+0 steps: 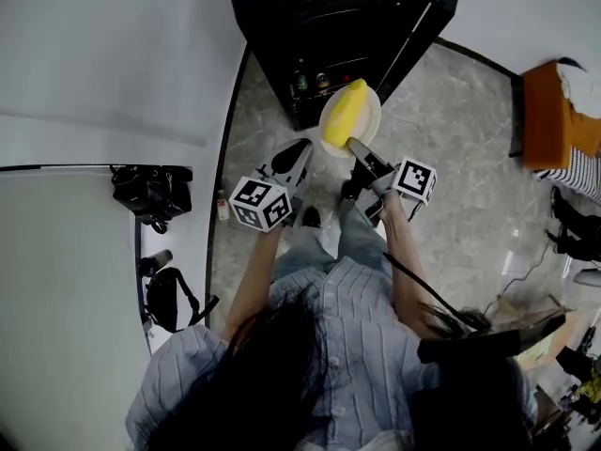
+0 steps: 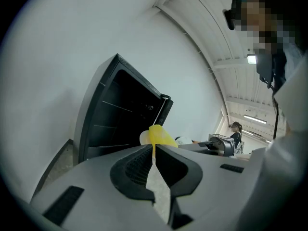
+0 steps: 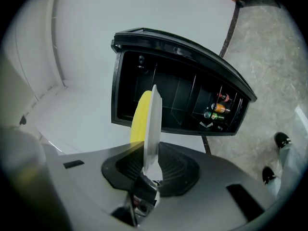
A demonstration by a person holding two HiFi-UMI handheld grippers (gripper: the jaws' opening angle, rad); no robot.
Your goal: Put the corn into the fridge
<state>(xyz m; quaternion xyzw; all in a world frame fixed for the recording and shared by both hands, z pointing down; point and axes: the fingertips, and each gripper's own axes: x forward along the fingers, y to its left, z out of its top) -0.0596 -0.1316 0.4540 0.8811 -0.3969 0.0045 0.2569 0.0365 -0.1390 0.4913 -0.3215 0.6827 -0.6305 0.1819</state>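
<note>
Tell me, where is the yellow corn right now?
In the head view the corn lies on a white plate near the top centre, gripped by the right claw just in front of the open black fridge.

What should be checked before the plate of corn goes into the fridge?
1. Right hand-held gripper shut on the plate rim: ok.
2. Corn resting on the plate: ok.
3. Fridge door open, opening facing the plate: ok.
4. Free shelf space for the plate: cannot tell, the interior is dark.
5. Left hand-held gripper empty, jaws together, beside the plate without touching it: ok.
6. Cans away from the plate's path: ok.
</note>
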